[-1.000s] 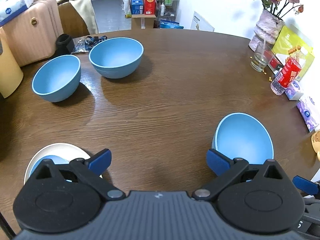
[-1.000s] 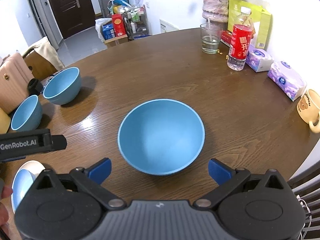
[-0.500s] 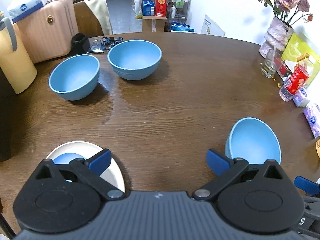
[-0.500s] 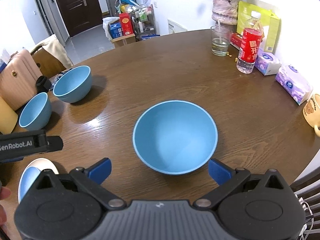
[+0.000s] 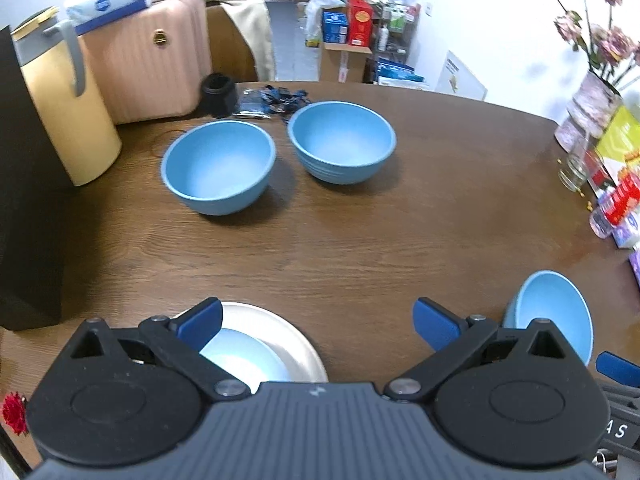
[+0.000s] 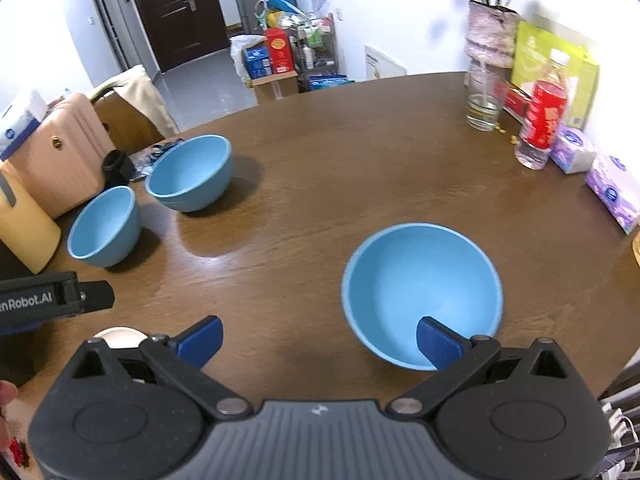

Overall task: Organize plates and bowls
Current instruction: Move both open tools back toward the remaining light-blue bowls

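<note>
Left gripper [image 5: 318,322], jaws spread and empty, above a white plate [image 5: 280,328] bearing a small blue dish [image 5: 244,356]. Right gripper [image 6: 318,336], jaws likewise spread and empty, beside a near blue bowl [image 6: 422,292]. Two more blue bowls [image 5: 219,166] [image 5: 341,140] stand side by side across the wooden table [image 5: 360,240].

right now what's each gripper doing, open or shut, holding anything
Left gripper: open, holding nothing, over the table near the white plate.
Right gripper: open, holding nothing; its right finger overlaps the near blue bowl in view.
</note>
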`<state>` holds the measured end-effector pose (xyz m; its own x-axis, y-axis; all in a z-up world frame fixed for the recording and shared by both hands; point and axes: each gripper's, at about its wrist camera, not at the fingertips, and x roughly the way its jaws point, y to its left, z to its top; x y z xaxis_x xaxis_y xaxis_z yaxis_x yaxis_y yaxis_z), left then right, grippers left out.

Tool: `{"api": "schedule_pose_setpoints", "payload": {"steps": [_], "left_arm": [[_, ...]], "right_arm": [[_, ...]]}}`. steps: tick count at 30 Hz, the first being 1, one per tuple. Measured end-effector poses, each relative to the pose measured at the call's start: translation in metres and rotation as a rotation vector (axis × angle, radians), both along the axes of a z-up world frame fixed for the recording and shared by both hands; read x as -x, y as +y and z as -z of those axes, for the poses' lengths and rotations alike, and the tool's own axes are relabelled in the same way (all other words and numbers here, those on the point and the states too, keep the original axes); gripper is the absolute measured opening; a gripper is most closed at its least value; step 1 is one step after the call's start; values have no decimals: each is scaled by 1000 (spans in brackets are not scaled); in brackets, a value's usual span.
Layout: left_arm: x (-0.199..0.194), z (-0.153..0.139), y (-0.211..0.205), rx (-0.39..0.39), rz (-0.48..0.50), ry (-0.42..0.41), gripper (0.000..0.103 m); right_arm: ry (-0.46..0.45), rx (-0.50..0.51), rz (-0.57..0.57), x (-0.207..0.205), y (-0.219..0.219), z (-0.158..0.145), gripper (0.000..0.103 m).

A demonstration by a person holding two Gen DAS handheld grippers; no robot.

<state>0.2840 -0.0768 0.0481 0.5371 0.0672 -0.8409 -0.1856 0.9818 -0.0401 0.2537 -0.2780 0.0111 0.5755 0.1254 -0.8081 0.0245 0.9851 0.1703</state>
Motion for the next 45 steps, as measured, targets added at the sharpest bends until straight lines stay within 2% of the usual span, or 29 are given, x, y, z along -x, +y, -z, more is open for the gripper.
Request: {"api": "schedule_pose_setpoints", "payload": {"steps": [14, 21, 38, 45], "left_arm": [[3, -14, 89, 15, -100, -28, 103], [-4, -23, 129, 19, -137, -55, 103], [-59, -29, 172, 6, -96, -66, 103], [-86, -20, 192, 7, -104, -47, 103]], "right_arm": [[-21, -14, -118, -23, 87, -21, 103], [-13, -8, -137, -35, 121, -23, 103], [5, 4, -147, -81, 175, -26, 103], [28, 3, -149, -107, 197, -21, 103]]}}
